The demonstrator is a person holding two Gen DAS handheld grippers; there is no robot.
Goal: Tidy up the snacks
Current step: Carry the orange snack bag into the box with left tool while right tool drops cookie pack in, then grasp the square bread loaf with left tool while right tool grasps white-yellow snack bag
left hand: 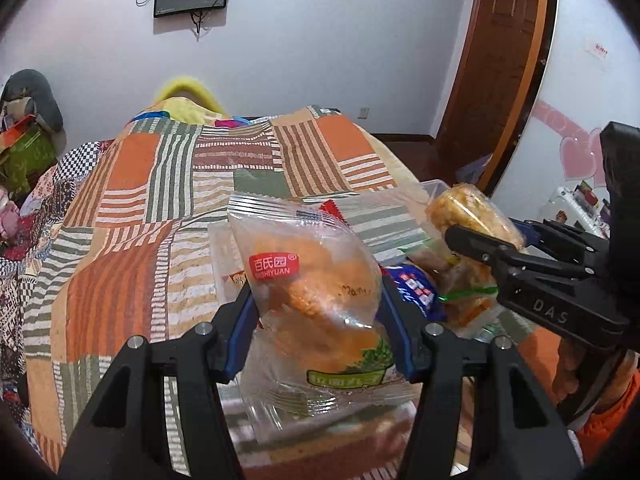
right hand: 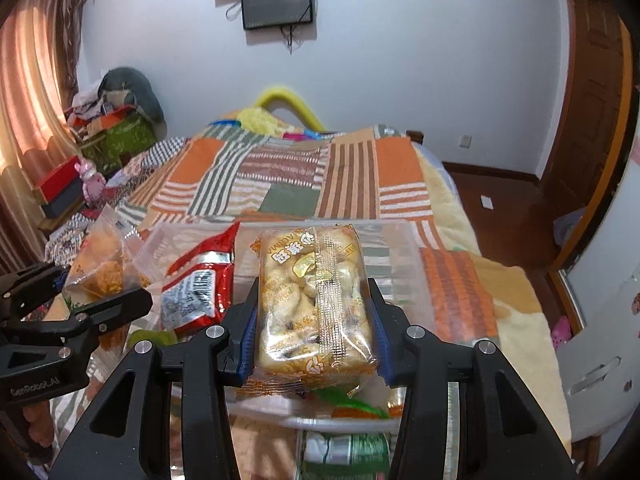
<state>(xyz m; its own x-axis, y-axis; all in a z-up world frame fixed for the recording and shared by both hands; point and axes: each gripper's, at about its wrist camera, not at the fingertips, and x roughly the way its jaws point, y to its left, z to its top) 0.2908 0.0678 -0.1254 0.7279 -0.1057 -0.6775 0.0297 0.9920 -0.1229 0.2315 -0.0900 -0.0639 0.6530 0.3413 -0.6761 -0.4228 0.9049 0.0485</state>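
A bed (left hand: pixel 132 216) under a patchwork quilt of orange, green and striped squares fills most of the room, with a wooden door (left hand: pixel 500 60) off to one side and a dark screen (right hand: pixel 278 2) fixed on the pale wall. At the near end of the quilt sits a clear plastic bin (right hand: pixel 404 240), and a red snack pouch (right hand: pixel 200 284) leans at its left side. The left tongs (left hand: pixel 316 312) are clamped on a clear packet of orange crisp pieces (left hand: pixel 308 280), held up just over the bin's near left part. The right tongs (right hand: pixel 314 320) are clamped on a clear pack of pale puffed snacks (right hand: pixel 316 300), held over the bin's middle. A blue wrapper (left hand: pixel 416 288) lies among the snacks between the two tools.
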